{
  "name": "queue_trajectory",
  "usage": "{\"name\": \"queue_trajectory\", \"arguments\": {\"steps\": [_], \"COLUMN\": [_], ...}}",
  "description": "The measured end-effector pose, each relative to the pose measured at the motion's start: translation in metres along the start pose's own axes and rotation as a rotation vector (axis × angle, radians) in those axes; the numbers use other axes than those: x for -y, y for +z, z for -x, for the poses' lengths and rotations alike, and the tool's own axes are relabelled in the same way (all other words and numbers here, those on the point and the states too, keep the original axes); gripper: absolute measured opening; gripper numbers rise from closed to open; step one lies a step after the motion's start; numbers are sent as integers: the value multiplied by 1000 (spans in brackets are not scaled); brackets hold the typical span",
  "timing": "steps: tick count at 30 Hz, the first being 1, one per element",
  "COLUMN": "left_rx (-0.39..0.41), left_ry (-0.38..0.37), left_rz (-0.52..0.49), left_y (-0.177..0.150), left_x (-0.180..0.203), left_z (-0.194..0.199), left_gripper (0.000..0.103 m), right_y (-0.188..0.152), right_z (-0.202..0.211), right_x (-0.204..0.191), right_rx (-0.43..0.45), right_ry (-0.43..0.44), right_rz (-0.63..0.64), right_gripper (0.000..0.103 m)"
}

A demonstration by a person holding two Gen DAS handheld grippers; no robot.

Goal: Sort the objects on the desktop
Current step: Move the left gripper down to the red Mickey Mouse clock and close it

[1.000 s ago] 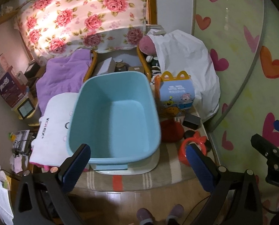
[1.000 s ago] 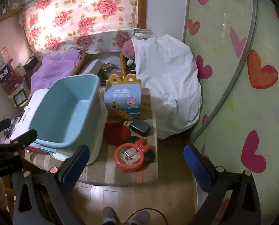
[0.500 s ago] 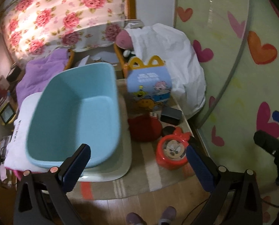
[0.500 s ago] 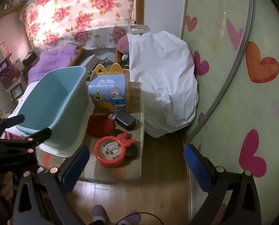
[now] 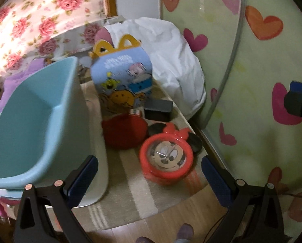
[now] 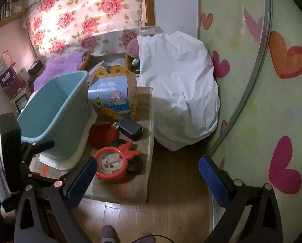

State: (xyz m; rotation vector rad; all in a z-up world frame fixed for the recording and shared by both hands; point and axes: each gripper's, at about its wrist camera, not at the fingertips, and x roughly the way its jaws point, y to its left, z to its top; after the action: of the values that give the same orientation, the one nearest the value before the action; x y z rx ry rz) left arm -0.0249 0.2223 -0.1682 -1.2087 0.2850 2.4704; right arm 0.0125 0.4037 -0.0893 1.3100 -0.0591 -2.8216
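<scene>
Left wrist view: the left hand-held gripper (image 5: 149,174) is spread wide and holds nothing, and the round red plastic mouse-face alarm clock (image 5: 166,160) lies just ahead between its blue-padded fingers (image 5: 83,179), a little toward the right one. Beyond the clock sit a red rounded pouch (image 5: 123,130), a small black rectangular box (image 5: 159,109) and a blue cardboard meal box with yellow handles (image 5: 121,75), all on the striped beige cloth over the bench (image 5: 130,198). The empty light-blue plastic tub (image 5: 37,121) stands to the left.

In the right wrist view, the right hand-held gripper (image 6: 146,174) is likewise released and empty, with the clock (image 6: 111,165) off toward its left finger. The left hand looks nearer and better centred, so it probably takes the clock; the clock faces up, so closing across its rim seems workable.
</scene>
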Motion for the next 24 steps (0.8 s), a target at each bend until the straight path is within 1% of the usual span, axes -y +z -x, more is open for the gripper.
{"name": "queue_trajectory", "arguments": {"steps": [4, 8, 10, 15, 18, 20, 24], "left_rx": [-9, -6, -10, -10, -18, -17, -14], "left_ry": [3, -18, -24, -14, -21, -39, -59], "left_rz": [-20, -19, -36, -65, -60, -56, -74], "left_y": [-7, -16, -21, -27, -27, -27, -25], "left_x": [7, 10, 14, 19, 18, 17, 20], "left_z": [-18, -34, -45, -66, -76, -81, -88], "left_gripper": [103, 103, 103, 103, 103, 103, 103], "right_y": [-3, -3, -3, -4, -5, -7, -12], "right_z": [-10, -16, -18, -25, -29, -31, -38], "right_x": [4, 6, 6, 9, 13, 17, 20], "right_rx": [-6, 4, 11, 16, 2, -5, -33], "right_ry": [14, 35, 43, 41, 37, 36, 37], "right_rz": [16, 24, 29, 52, 44, 31, 28], "right_gripper": [103, 103, 103, 103, 103, 103, 103]}}
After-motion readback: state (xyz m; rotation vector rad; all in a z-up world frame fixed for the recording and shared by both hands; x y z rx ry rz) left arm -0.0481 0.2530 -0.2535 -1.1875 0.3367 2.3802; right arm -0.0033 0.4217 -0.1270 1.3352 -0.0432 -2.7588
